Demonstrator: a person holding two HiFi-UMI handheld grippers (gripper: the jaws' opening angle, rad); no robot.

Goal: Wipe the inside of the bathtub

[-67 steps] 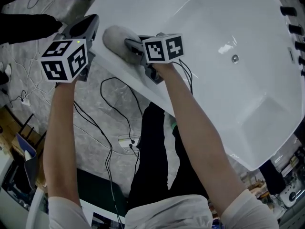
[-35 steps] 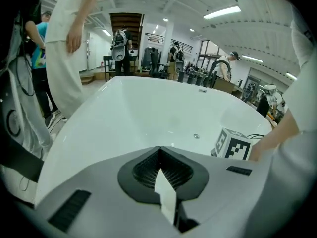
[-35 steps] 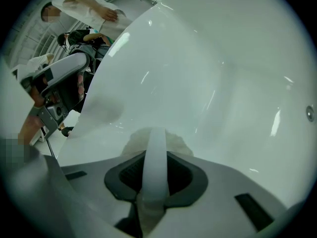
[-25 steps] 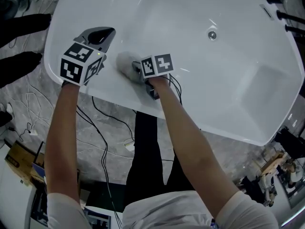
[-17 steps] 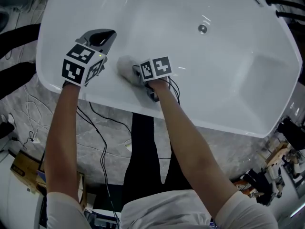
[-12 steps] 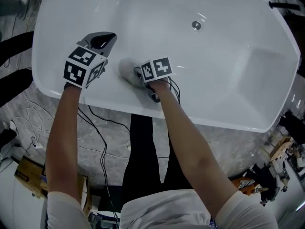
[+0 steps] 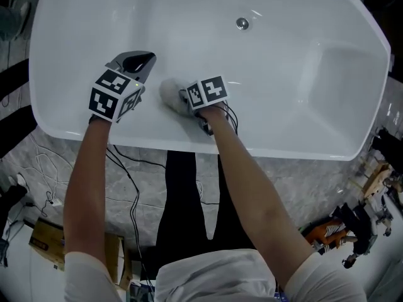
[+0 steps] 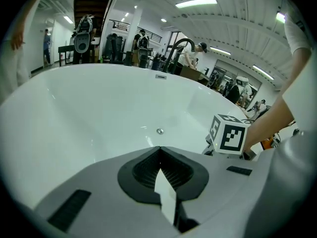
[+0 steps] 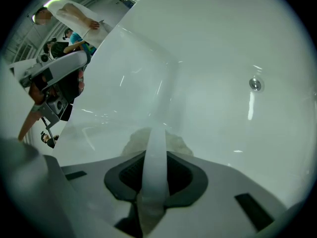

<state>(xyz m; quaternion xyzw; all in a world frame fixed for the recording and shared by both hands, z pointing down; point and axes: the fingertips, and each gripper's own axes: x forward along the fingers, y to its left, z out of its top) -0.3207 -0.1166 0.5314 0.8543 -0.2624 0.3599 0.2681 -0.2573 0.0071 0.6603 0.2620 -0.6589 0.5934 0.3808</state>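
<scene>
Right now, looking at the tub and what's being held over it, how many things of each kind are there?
bathtub: 1
drain: 1
wiping cloth: 1, clamped in the right tongs
tongs: 2, the right tongs and the left tongs, which are closed on nothing
Total: 5

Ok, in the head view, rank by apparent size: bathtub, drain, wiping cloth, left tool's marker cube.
1. Bathtub.
2. Left tool's marker cube, which is nearer the camera, so its lead is unsure.
3. Wiping cloth, partly hidden behind the right tool.
4. Drain.
</scene>
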